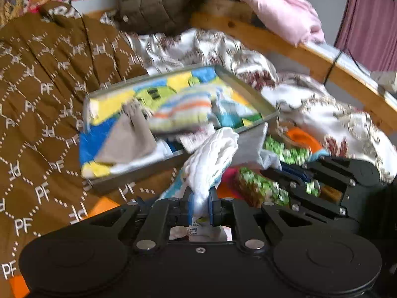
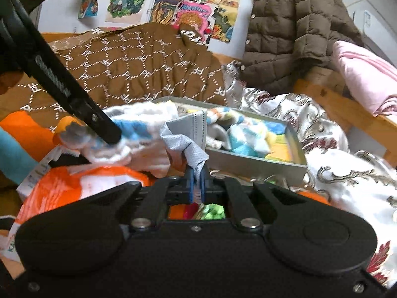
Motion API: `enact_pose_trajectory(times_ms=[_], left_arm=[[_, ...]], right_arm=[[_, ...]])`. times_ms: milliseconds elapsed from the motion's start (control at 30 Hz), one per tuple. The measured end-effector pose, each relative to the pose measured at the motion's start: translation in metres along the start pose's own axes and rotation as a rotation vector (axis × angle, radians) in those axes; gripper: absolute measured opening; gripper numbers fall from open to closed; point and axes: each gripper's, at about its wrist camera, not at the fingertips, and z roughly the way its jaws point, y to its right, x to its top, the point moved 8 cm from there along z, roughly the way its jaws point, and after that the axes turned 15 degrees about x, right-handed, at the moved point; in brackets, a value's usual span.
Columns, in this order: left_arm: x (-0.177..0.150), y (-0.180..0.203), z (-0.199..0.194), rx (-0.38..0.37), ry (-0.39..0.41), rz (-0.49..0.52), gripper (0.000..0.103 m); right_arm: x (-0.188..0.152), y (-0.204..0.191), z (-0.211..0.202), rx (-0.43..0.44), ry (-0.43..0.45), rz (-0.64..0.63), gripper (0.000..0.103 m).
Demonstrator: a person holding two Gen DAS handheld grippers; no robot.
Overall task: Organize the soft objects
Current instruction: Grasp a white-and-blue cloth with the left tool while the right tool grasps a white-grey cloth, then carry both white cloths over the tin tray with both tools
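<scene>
1. One white waffle-textured cloth [image 1: 213,159] is up off the bed, pinched at its lower end by the left gripper [image 1: 201,198]; the blue pads are clamped tight on the fabric, and the cloth stands up in front of the box.
2. One grey dotted cloth [image 2: 183,146] sits in the right gripper [image 2: 196,173], whose jaws are clenched on its lower corner, so both of the two grippers are grasping fabric.
3. The grey cloth rises to a folded grey piece with a stitched edge [image 2: 196,126]; whether that piece is part of the same cloth I cannot tell.
4. Just behind both cloths lies one shallow grey box [image 1: 250,92], tilted in the left wrist view, holding a jumble of soft items: a striped piece [image 1: 183,114], a beige piece [image 1: 134,134] and blue-and-yellow fabric [image 1: 109,109]. An exact count in there is beyond me.
5. From the right wrist view the left gripper's black body [image 2: 62,82] crosses the frame diagonally, its tip at the white cloth.
6. Around it all: one brown "PF" quilt [image 1: 44,94], one white floral sheet [image 1: 335,119], orange fabric [image 2: 62,183], green patterned fabric [image 1: 270,186].
7. Further back: one olive puffer jacket [image 2: 297,37], one pink pillow [image 1: 282,12], the wooden bed frame [image 1: 285,44], and drawings on the wall [image 2: 188,5].
</scene>
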Motion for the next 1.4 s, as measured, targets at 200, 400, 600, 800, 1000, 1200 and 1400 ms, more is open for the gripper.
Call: enact_pose_trajectory(times_ms=[200,400,600,800,1000,1200,1400], left_arm=[[0.033,-0.013,-0.01,0.004,0.102,-0.082,0.012],[0.081,-0.019,-0.012,-0.025,0.256,-0.14,0.012],[0.115,-0.007,0.016,-0.054,0.316,-0.176,0.012],[0.134,0.014,0.055,-0.082,0.334,-0.175,0.012],[0.123,0.018,0.1,-0.102,0.241,-0.215,0.012],[0.108,0.015,0.124,-0.106,0.172,-0.234,0.012],[0.103,0.004,0.134,-0.093,0.139,-0.27,0.013]], right_arm=[[0.016,0.001,-0.002,-0.027,0.029,-0.021,0.001],[0.043,0.008,-0.007,-0.083,0.058,-0.076,0.001],[0.078,0.04,0.001,-0.165,0.032,-0.127,0.001],[0.107,0.081,0.031,-0.256,-0.042,-0.181,0.001],[0.097,0.097,0.068,-0.279,-0.155,-0.221,0.001],[0.066,0.097,0.084,-0.239,-0.236,-0.209,0.001],[0.057,0.096,0.093,-0.202,-0.26,-0.18,0.001]])
